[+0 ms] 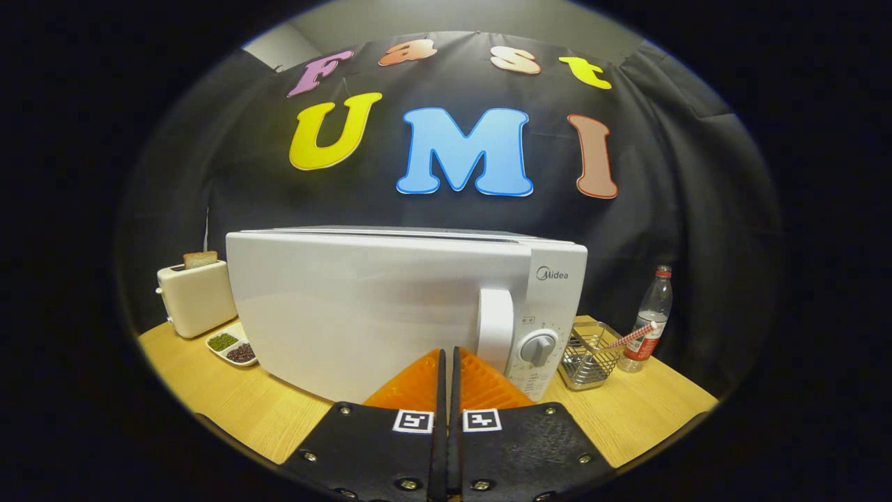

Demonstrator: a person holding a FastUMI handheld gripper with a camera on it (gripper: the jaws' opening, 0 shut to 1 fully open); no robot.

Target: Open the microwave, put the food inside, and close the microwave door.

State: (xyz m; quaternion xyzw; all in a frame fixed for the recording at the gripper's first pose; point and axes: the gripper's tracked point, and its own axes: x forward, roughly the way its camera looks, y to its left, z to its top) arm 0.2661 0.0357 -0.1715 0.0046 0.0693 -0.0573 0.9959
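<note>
Gripper [447, 352] low over the table [230, 401], fingers pressed together with only a thin slit between them, nothing held. Tips sit right at the lower front of the microwave [390, 307]; can't tell if they touch it.

Microwave is white, stands on the wooden table straight ahead of the fingers, door [348, 314] closed. Vertical handle [495, 329] just beyond the fingertips, slightly right of them. Dial [539, 347] on the control panel right of the handle.

Right of the microwave: wire basket [589, 361] just beside it, a striped stick [631, 335] leaning out of it. Clear bottle [649, 321] with red cap and red label upright just right of the basket.

Left of the microwave: white two-part dish [232, 346] on the table, green bits in one part, dark bits in the other. Behind the dish a cream toaster [195, 298] with a bread slice [200, 259] sticking up from its slot.

Black cloth wall behind everything.
</note>
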